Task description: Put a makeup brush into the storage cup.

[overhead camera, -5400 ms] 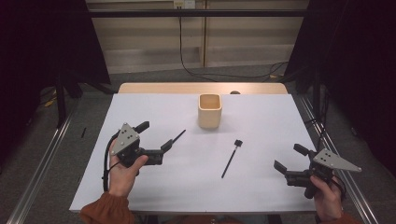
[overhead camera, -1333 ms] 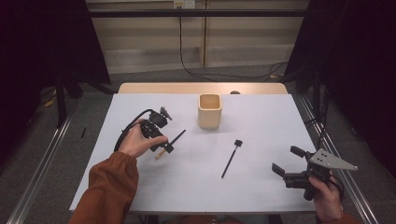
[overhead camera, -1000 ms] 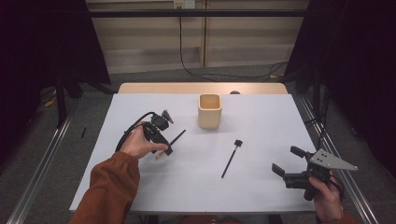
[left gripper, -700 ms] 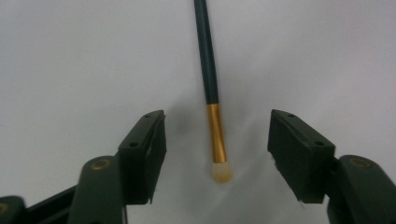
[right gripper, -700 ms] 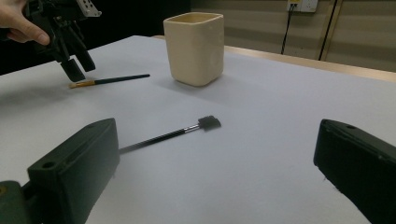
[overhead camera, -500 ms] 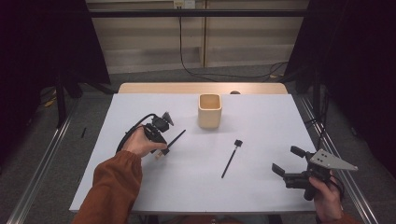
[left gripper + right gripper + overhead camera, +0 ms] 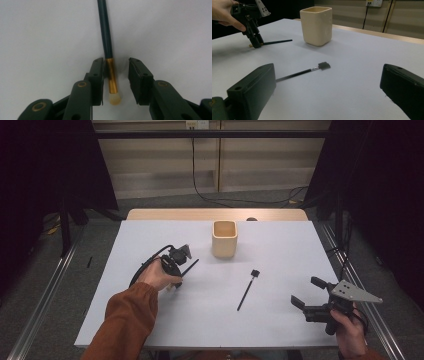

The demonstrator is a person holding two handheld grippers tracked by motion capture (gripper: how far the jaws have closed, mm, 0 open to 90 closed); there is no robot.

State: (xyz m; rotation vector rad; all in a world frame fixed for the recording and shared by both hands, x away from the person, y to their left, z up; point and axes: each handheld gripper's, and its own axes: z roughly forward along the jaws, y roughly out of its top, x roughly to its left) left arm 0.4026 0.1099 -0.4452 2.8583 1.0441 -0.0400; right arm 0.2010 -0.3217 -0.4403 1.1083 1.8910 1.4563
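We see a brush with a dark handle (image 7: 105, 27), a gold ferrule and a pale tip lying flat on the white worktop (image 7: 280, 320), left of the middle. The left hand-held gripper (image 7: 116, 75) stands over its bristle end, pointing down, and the ferrule lies between the two black jaws. The jaws have just been closing: one jaw touches the ferrule, but a gap remains to the other, so the brush is not yet pinched. In the high view the left hand (image 7: 157, 275) holds this gripper on the left part of the worktop, and the handle points toward the far right. Beyond it, toward the far side, stands a cream square cup (image 7: 224, 238), upright and apart from the brush. A second, thinner brush with a small black head (image 7: 246, 290) lies near the middle, well apart from both. At the near right corner the right hand-held gripper (image 7: 309, 295) rests with its jaws spread wide and nothing between them.
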